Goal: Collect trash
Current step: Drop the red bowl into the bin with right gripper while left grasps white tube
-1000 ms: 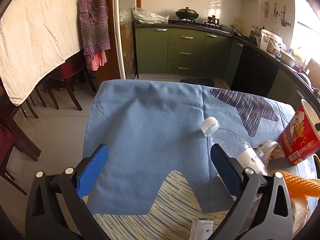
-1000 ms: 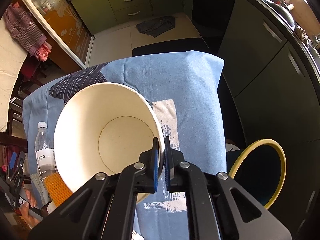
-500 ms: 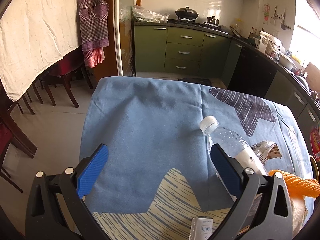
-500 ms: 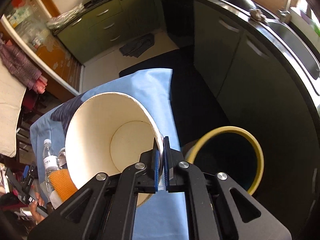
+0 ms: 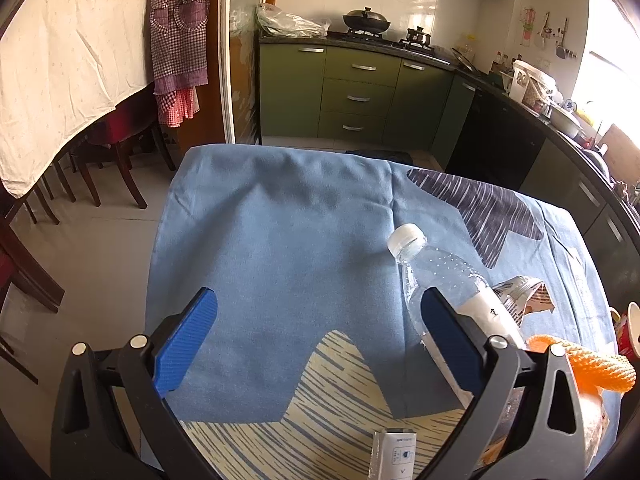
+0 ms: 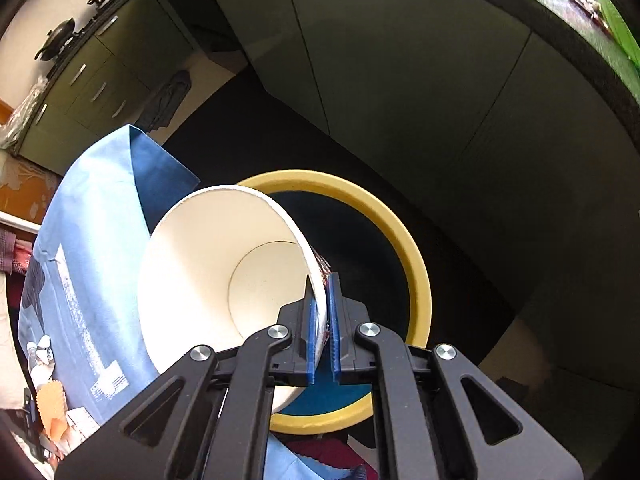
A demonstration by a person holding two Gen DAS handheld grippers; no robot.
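Right gripper clamps the cup rim at frame centre, above the bin edge. Left gripper gapes over bare cloth, bottle right.

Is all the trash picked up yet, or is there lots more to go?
Not yet. The right tongs pinch the rim of the empty paper cup over the yellow-rimmed bin, not dropped in yet. Still on the table: the plastic bottle, a crumpled wrapper, orange foam netting and a small packet. The left tongs are open and empty.
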